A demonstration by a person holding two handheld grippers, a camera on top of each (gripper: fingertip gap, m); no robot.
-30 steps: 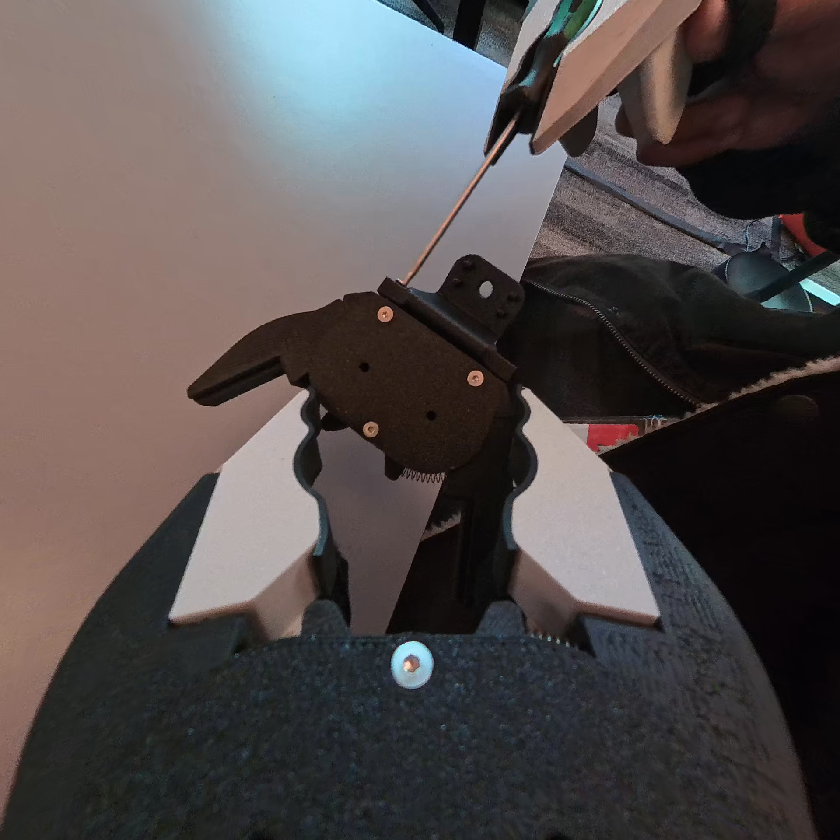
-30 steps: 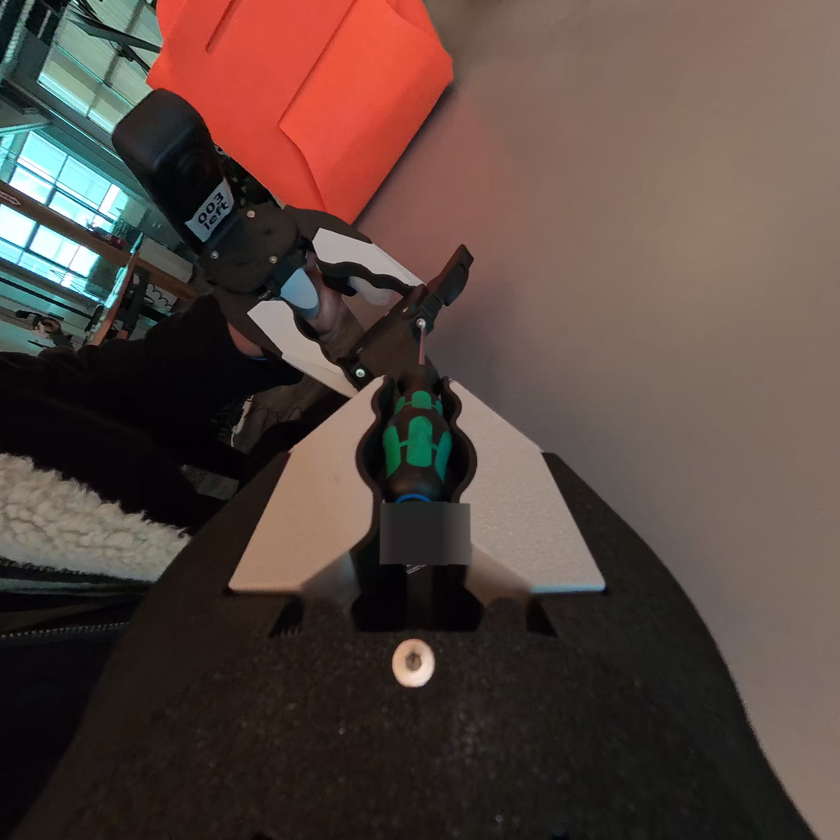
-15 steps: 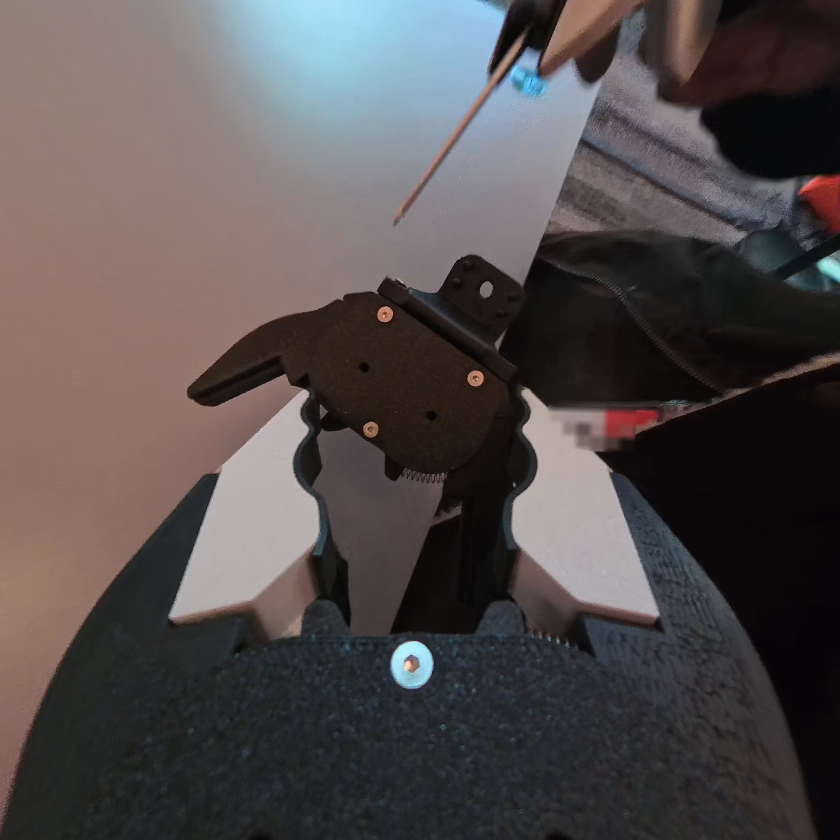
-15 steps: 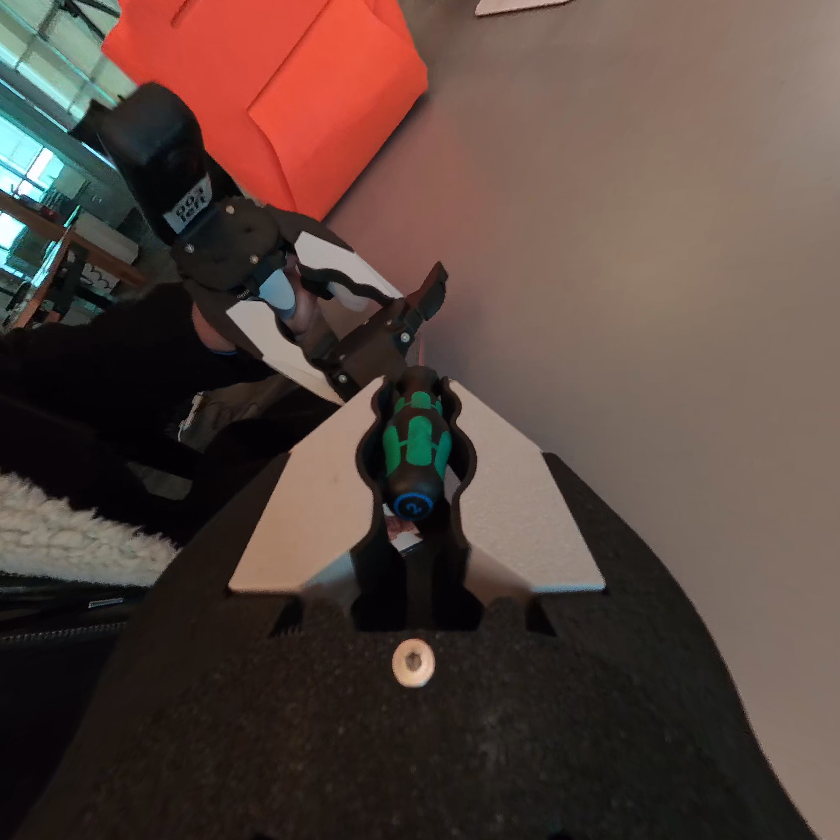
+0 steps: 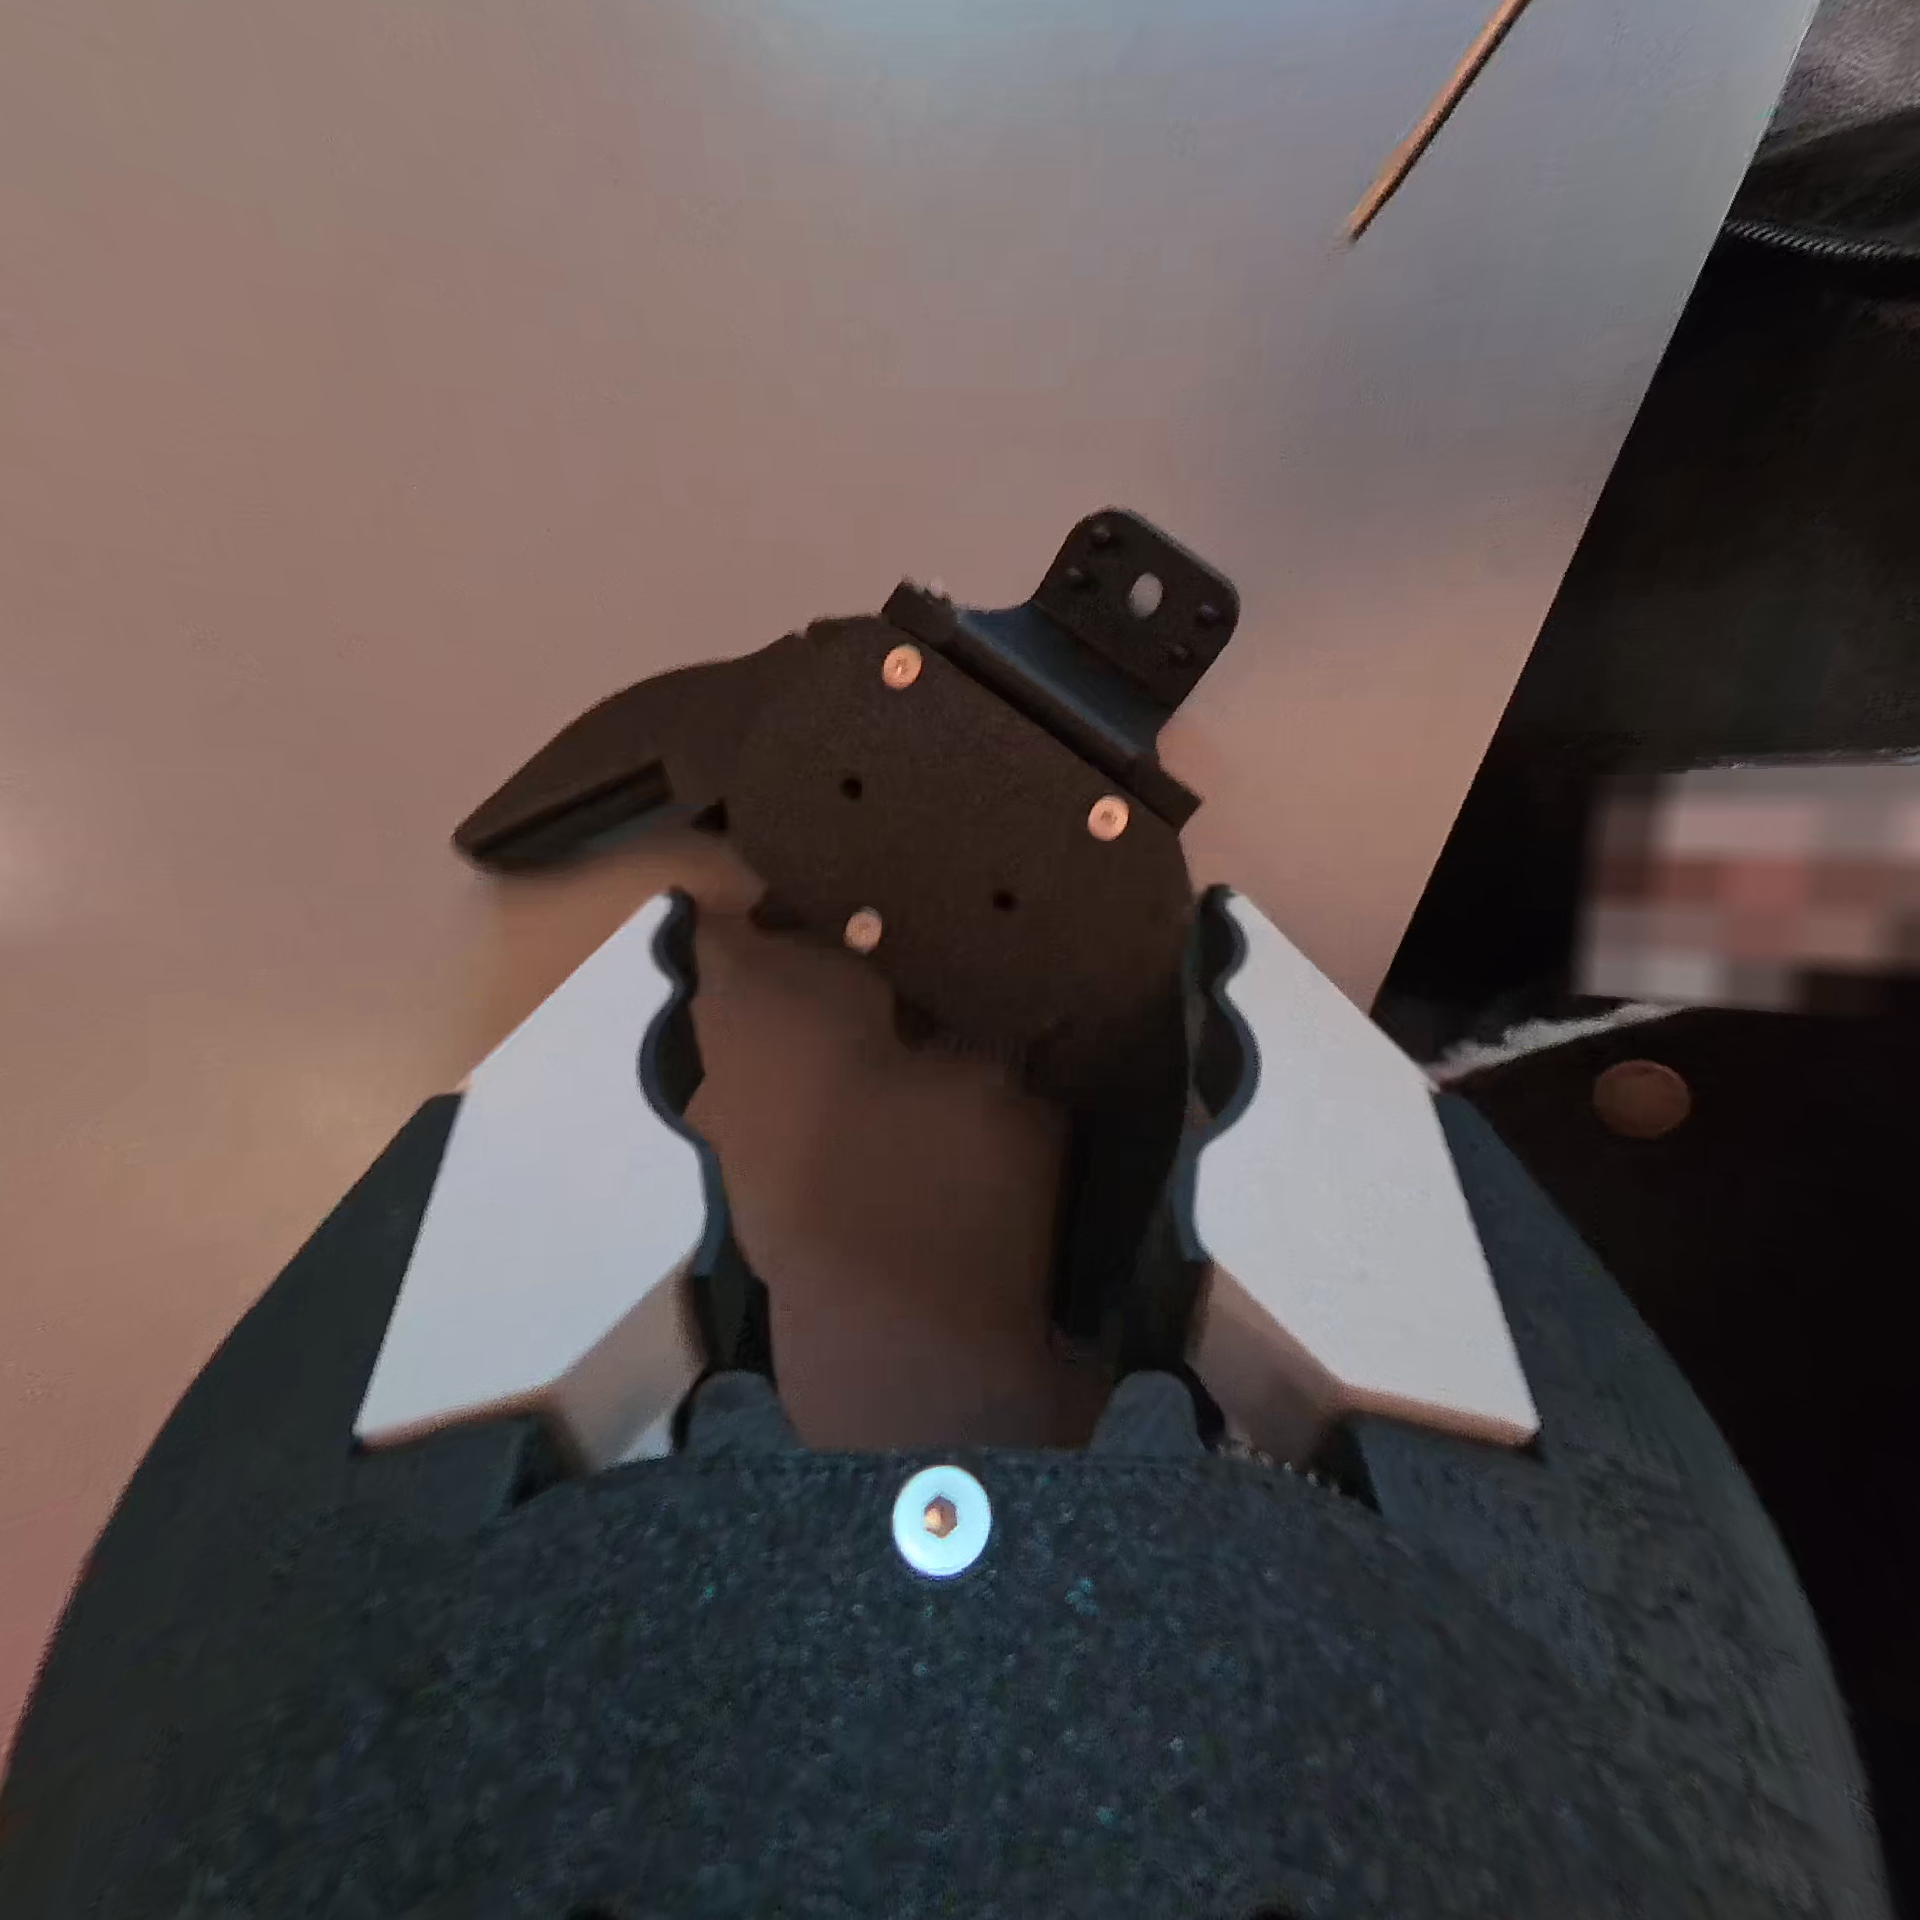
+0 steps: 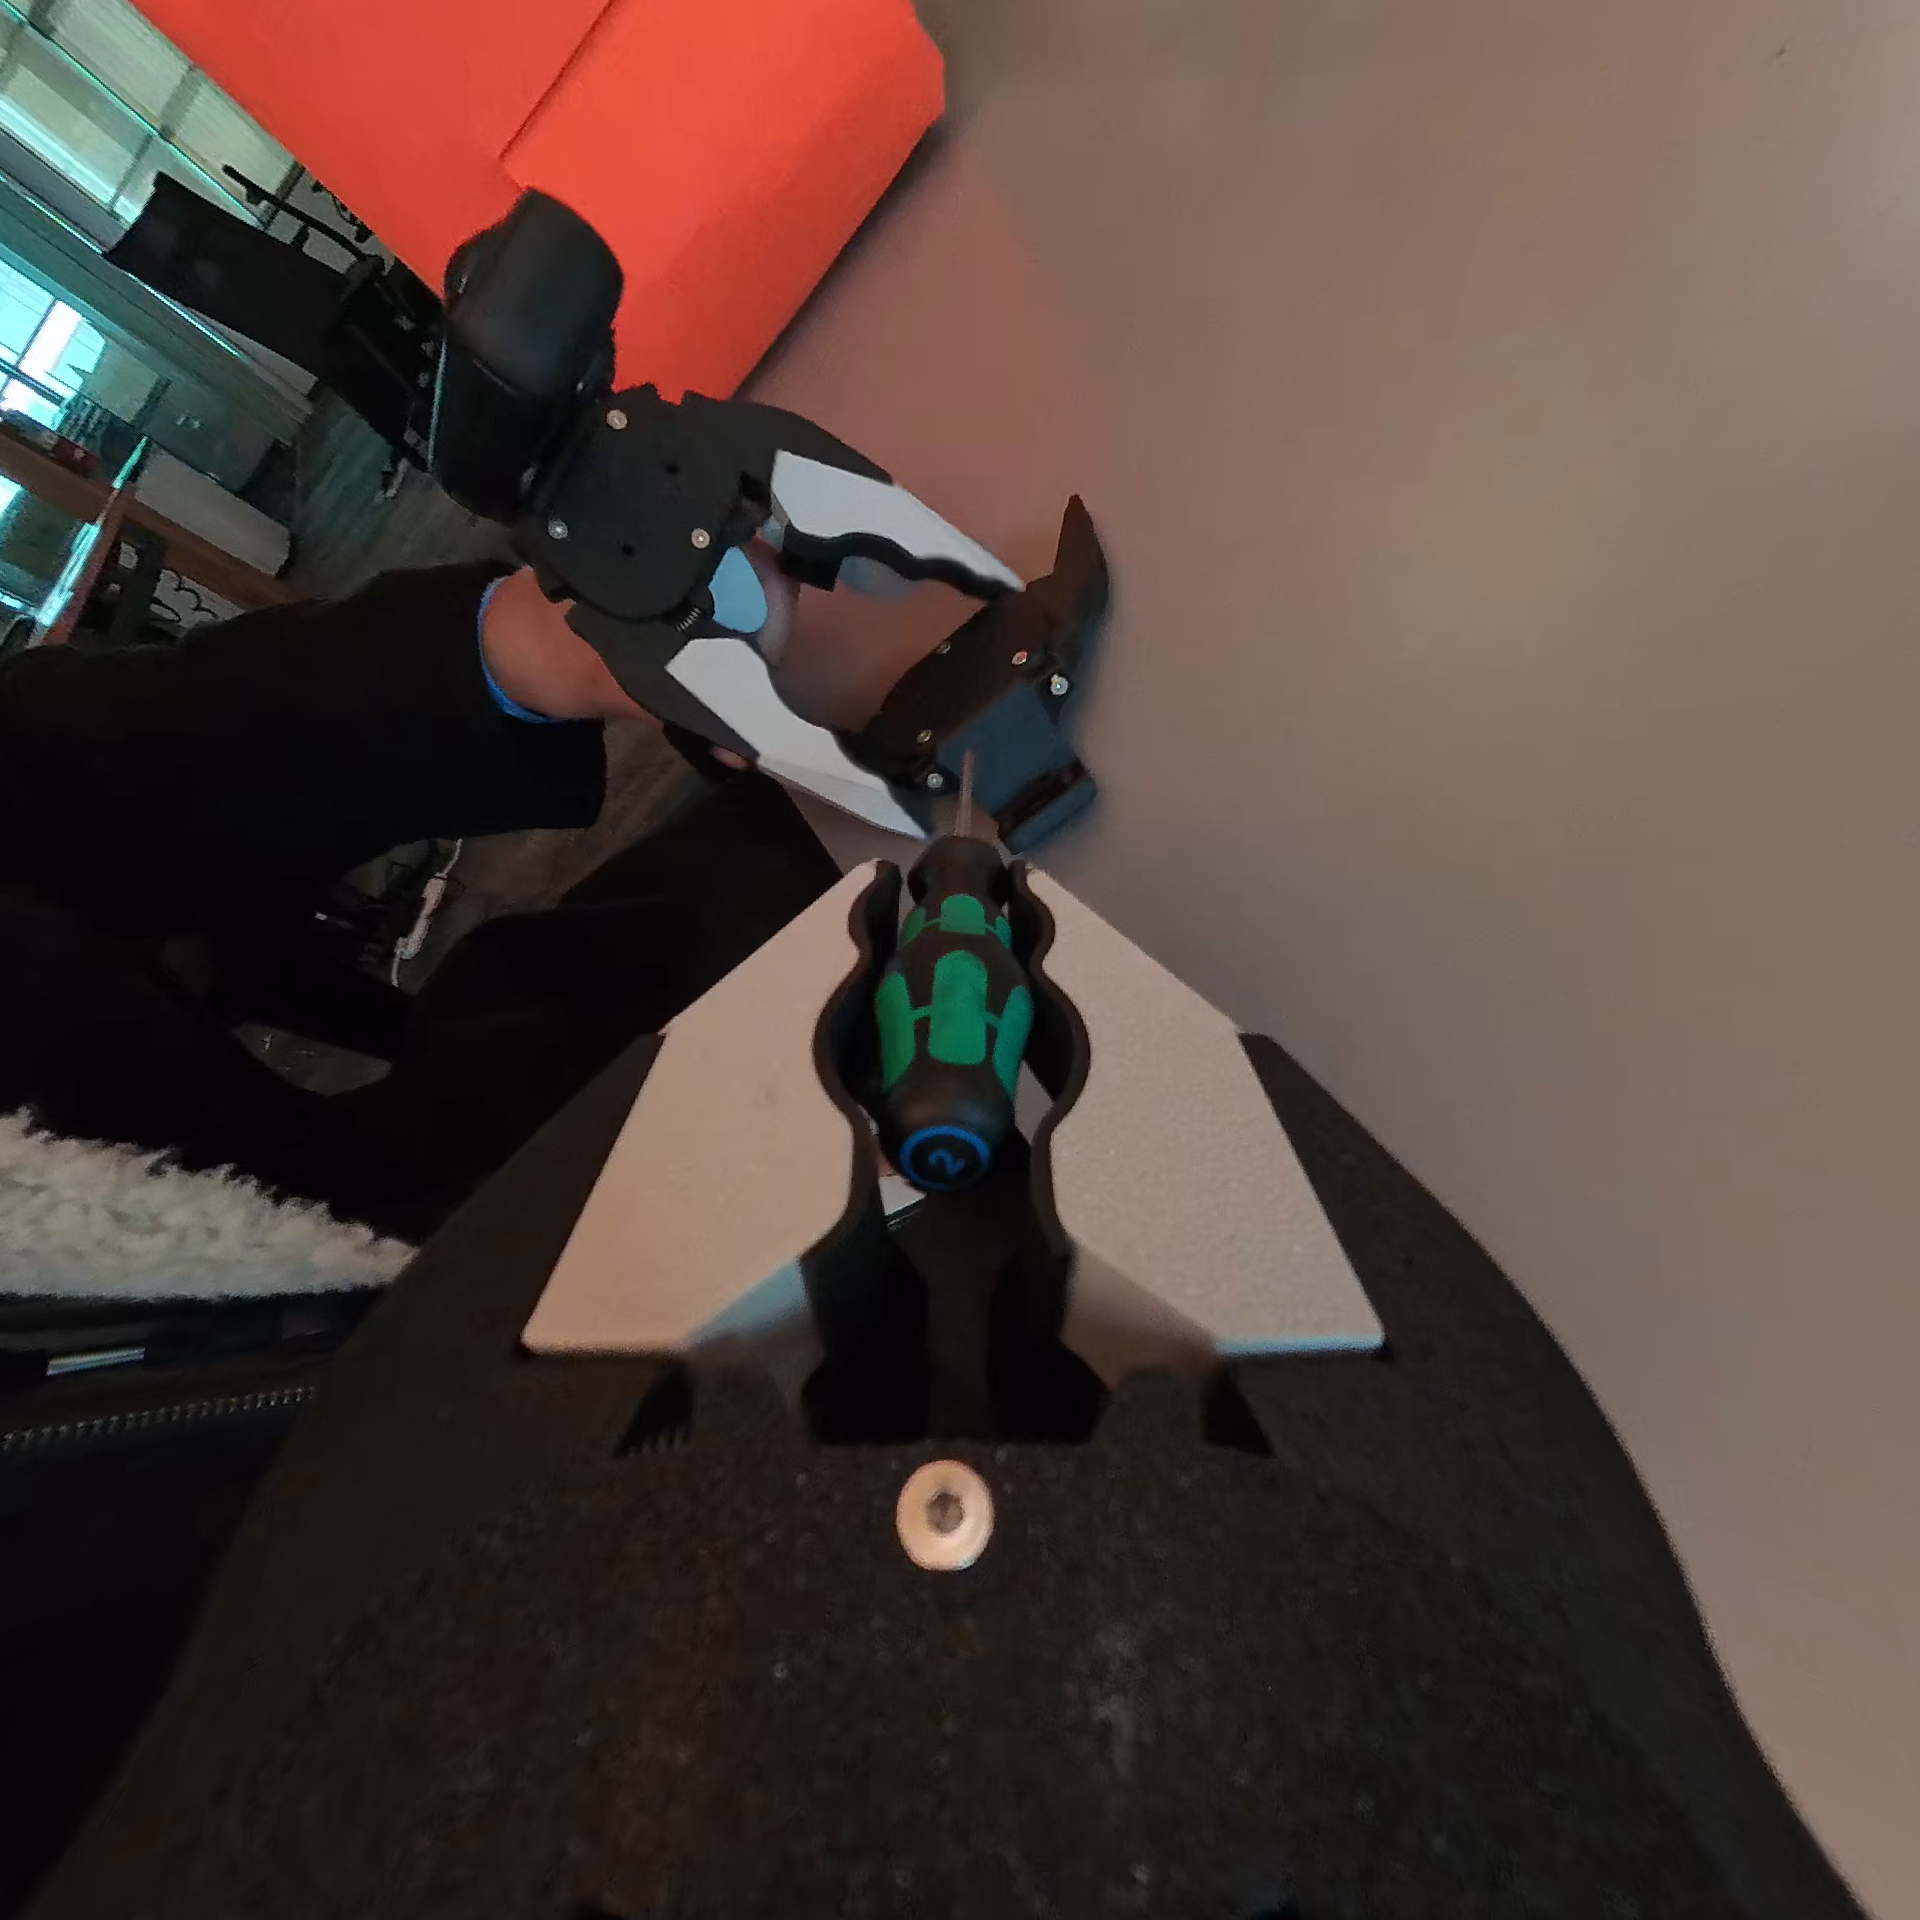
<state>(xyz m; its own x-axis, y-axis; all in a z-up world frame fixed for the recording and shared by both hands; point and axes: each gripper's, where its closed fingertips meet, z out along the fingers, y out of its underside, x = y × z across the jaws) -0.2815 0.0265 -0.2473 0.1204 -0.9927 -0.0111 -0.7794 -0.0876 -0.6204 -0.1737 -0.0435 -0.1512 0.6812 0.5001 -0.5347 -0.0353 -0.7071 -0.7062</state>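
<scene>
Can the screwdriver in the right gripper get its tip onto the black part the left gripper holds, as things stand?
Probably yes. The right gripper is shut on the screwdriver, whose shaft points at the black part in the left gripper, with nothing between them.

In the left wrist view the thin metal shaft (image 5: pixel 1423 120) runs off the top edge, so whatever carries it is out of sight. The lower part of the black part (image 5: pixel 935 831) sinks between the left tool's (image 5: pixel 940 1049) fingers, its contact with them hard to make out. A mosaic patch (image 5: pixel 1756 883) covers something at the right. In the right wrist view the screwdriver (image 6: pixel 951 1023) tip is too small and blurred; it possibly stops short of the black part (image 6: pixel 997 686).
</scene>
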